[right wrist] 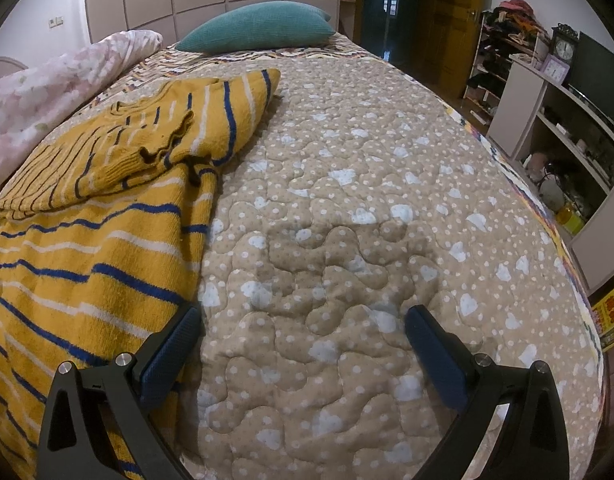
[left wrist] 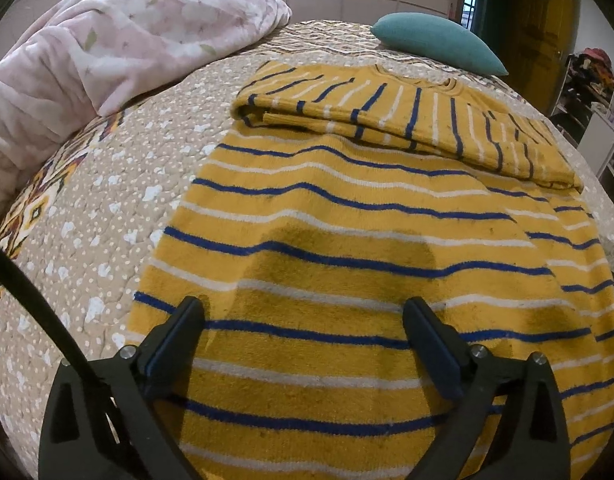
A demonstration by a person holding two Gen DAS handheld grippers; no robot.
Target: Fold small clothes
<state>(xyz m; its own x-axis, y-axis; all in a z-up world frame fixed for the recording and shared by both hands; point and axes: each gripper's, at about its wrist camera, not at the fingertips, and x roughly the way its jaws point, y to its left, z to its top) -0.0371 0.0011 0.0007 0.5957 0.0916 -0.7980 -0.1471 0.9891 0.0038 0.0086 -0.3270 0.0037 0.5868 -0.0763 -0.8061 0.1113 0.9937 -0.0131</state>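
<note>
Right now the yellow sweater (left wrist: 347, 248) with blue and white stripes is lying spread on the quilted bedspread (left wrist: 107, 200), its sleeves folded across the upper part of the body, near the collar. The left gripper (left wrist: 303, 320) is hovering over the lower part of the sweater with its fingers (left wrist: 179, 332) standing wide apart and gripping nothing; striped cloth is showing in the gap between them. The right gripper (right wrist: 303, 328) is hanging over bare bedspread (right wrist: 367, 220) just beside the sweater's (right wrist: 91, 248) right edge, its fingers (right wrist: 435, 356) likewise spread wide and holding nothing, the left-hand finger overlapping the sweater's edge in the view; whether it is touching the cloth cannot be told. A teal pillow (right wrist: 259, 26) is resting at the far end of the bed, beyond the sweater. A pink flowered blanket (left wrist: 107, 48) is sitting bunched up well to the left of the sweater. Shelves (right wrist: 567, 120) with a clock (right wrist: 564, 49) on top are standing by the right side of the bed.
</note>
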